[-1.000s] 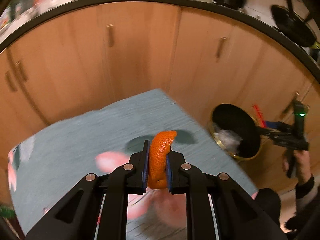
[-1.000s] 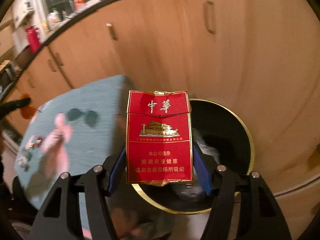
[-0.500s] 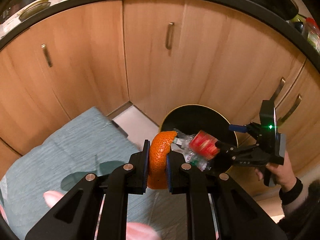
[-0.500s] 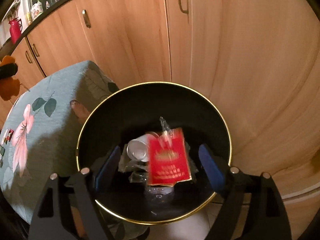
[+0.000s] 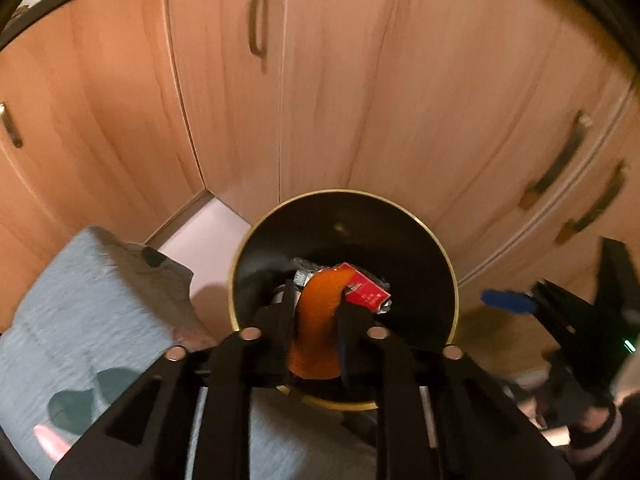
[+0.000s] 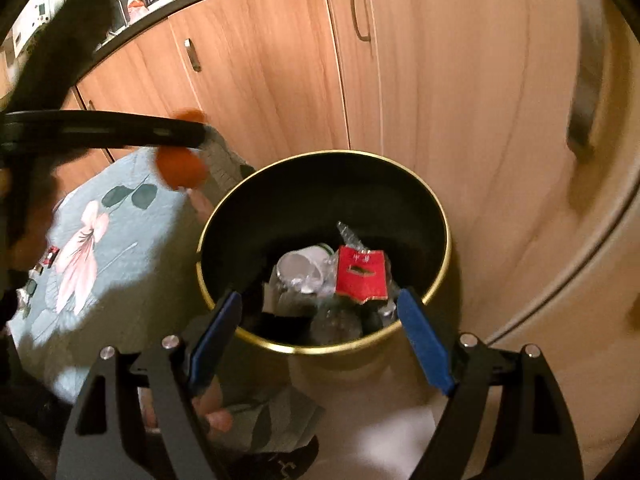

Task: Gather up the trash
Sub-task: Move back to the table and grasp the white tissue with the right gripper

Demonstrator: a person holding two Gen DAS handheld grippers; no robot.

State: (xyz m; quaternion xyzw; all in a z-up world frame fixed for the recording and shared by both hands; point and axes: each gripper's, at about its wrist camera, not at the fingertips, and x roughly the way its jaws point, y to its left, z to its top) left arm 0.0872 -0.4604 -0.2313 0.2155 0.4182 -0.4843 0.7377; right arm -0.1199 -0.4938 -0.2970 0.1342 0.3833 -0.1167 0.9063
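Note:
An orange peel (image 5: 320,320) hangs between the fingers of my left gripper (image 5: 315,304), right above the black, gold-rimmed trash bin (image 5: 452,280). The jaws are opening and the peel is still between them, no longer squeezed. In the right wrist view the peel (image 6: 180,168) shows at the bin's left side under a left finger (image 6: 120,132). My right gripper (image 6: 319,296) stands wide open and empty over the near rim of the bin (image 6: 320,154). Inside the bin lie a red cigarette pack (image 6: 360,276), a white cup (image 6: 300,266) and clear plastic.
A table under a teal floral cloth (image 6: 120,240) stands close to the bin's left. Wooden cabinet doors (image 5: 340,100) rise right behind the bin. In the left wrist view a hand (image 5: 596,416) holds the right gripper at the far right.
The left gripper carried the peel from over the table to above the bin and its jaws have parted. The right gripper let the red pack fall into the bin and stayed open.

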